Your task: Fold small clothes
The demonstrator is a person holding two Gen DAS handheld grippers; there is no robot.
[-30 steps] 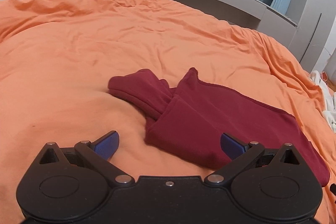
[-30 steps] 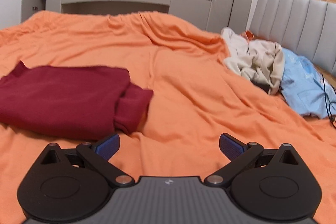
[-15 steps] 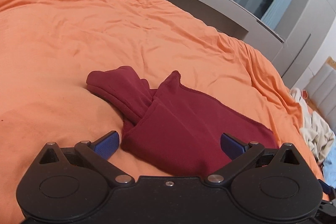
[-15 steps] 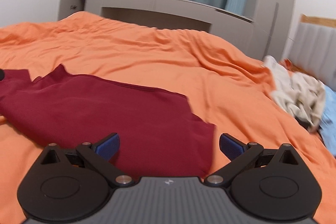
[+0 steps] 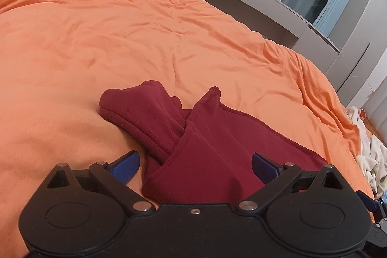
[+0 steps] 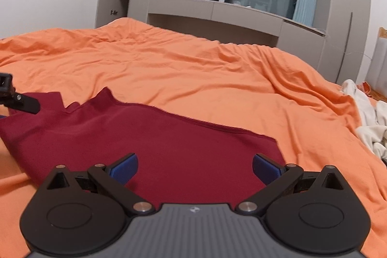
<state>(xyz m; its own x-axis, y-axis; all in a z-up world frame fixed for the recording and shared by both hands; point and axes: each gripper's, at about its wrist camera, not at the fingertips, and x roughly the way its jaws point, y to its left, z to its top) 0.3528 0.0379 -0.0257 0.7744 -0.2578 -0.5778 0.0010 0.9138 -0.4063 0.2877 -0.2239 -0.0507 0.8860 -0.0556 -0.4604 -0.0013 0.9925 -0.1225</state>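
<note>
Maroon fleece garment [image 5: 212, 156] lies flat on the orange duvet [image 5: 121, 40], under both of my grippers.

My left gripper [image 5: 194, 165] and right gripper [image 6: 194, 165] both stand wide apart, holding nothing. I judge the cloth soft, light and floppy, so I'd pinch hems and corners: the near left edge by the bunched sleeve [image 5: 142, 113], and the right corner [image 6: 271, 146]. Its near hem is hidden behind the gripper bodies, and I can't make out the layers under the sleeve.
</note>
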